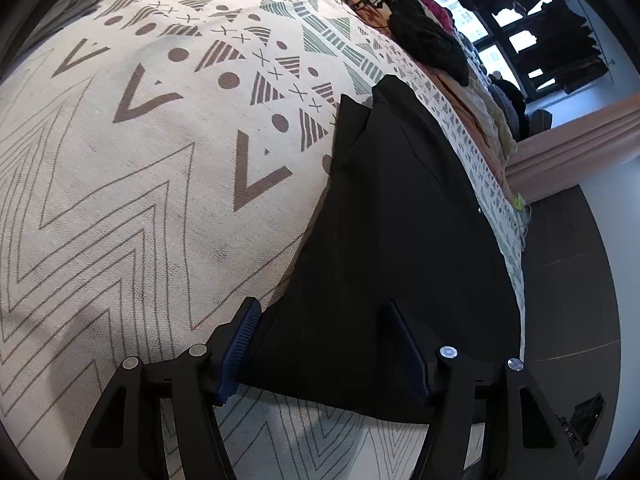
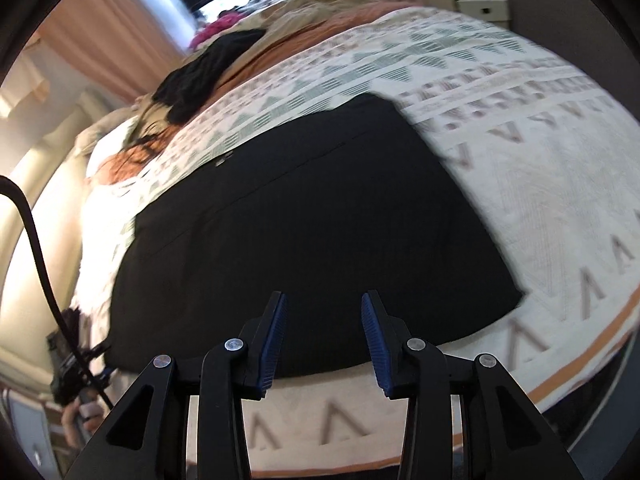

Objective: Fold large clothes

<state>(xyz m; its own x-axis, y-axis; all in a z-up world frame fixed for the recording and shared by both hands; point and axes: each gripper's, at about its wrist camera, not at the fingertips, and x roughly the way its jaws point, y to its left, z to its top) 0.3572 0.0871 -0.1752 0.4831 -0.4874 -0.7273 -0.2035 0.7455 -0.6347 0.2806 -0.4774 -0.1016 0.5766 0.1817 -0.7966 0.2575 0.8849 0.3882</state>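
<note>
Nearest the left wrist camera, the left gripper [image 1: 326,344] stands with its jaws spread wide and nothing pinched; its blue pads [image 1: 236,354] hang over the near corner of the black garment [image 1: 396,232] without pressing it. That garment lies flat on the blanket [image 1: 132,184], folded into a neat slab with straight edges, close to the blanket's right-hand edge in this view. A folded-over flap shows at its far end. Beyond it the blanket's pattern runs from thin chevron lines to brown V marks, dots, crosses and striped green triangles. Farther still lies a heap of clothes [image 1: 428,36], dark and pink among them, then a window [image 1: 516,28] and a peach curtain [image 1: 580,136].

From the right wrist camera, the right gripper [image 2: 324,332] is likewise released, jaws partly apart and empty, hovering above the garment's [image 2: 304,220] near edge. A seam line crosses the cloth. The blanket [image 2: 540,184] around it is blurred. At lower left a hand [image 2: 76,420] holds the other gripper's handle, with a black cable [image 2: 38,248] looping up. Behind the garment sit the clothes heap [image 2: 208,68], curtains [image 2: 104,36] and a small cabinet [image 2: 476,6].
</note>
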